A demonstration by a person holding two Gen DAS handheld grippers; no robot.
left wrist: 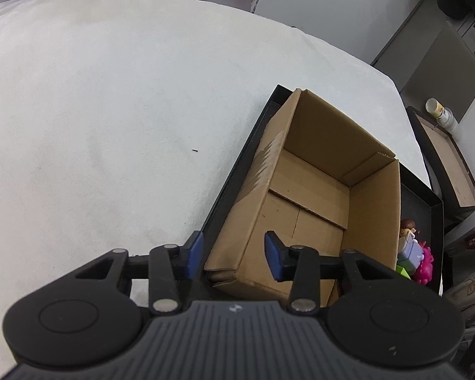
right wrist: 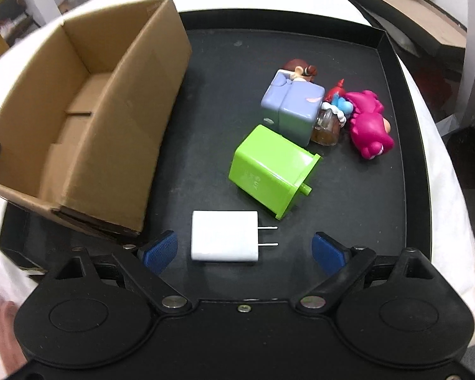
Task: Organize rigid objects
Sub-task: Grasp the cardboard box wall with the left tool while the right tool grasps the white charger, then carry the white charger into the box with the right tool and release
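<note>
A black tray is set on a desk covered in white cloth, and an open cardboard box is parked in the tray's left part, nothing seen inside it. The rest of the tray floor is taken up by a loose bunch of stuff: a white charger lying flat with its two prongs pointed right, a green plastic block tipped on its side just beyond it, then a lavender figurine box with a little brown-haired head at its far end, a small glass jar pressed up against that, and a pink toy on the right.

The right claw is spread wide open, with the charger sitting between the blue pads but not touched by either one. The left claw is open too, nothing held; the box's near-left wall is straddled by it.
</note>
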